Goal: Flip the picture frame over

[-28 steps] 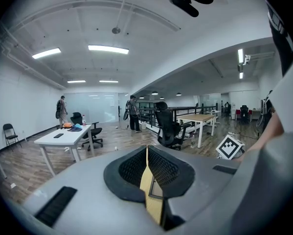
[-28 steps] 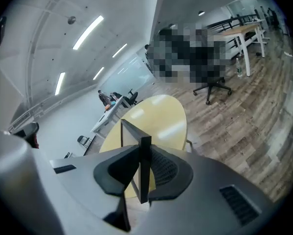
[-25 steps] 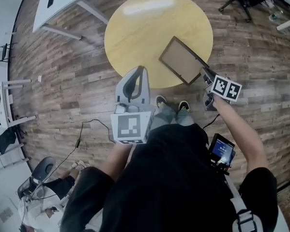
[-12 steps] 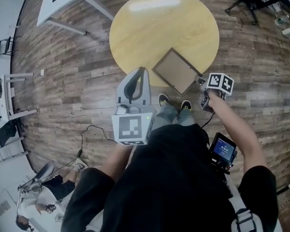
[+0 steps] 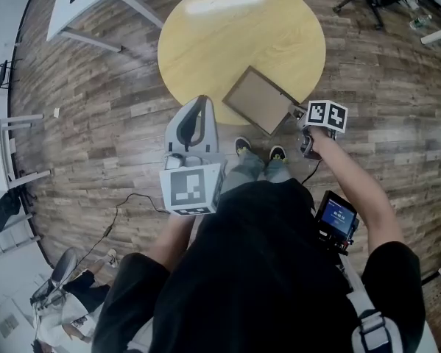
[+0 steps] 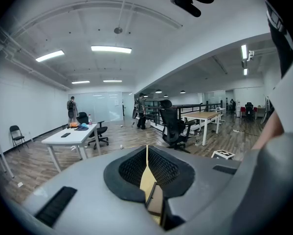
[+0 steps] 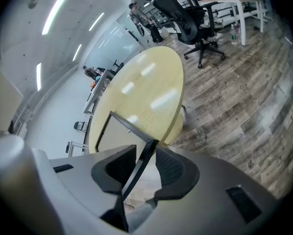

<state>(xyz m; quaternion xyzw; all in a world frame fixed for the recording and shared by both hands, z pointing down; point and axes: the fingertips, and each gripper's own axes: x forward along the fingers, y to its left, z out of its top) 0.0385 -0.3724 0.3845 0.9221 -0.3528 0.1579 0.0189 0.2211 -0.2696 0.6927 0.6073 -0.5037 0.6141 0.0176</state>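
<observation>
Where it rests, frame (image 5: 257, 100) lies diagonally.

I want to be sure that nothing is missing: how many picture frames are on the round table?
1. The picture frame rests at the near edge of the round table, with its corner between the opening jaws of the right tool. No other frame seems hidden.

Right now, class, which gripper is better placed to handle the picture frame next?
Probably right. The right gripper has an edge of the picture frame between its opening jaws; the left gripper, jaws together, holds nothing and sits apart from the frame.
</observation>
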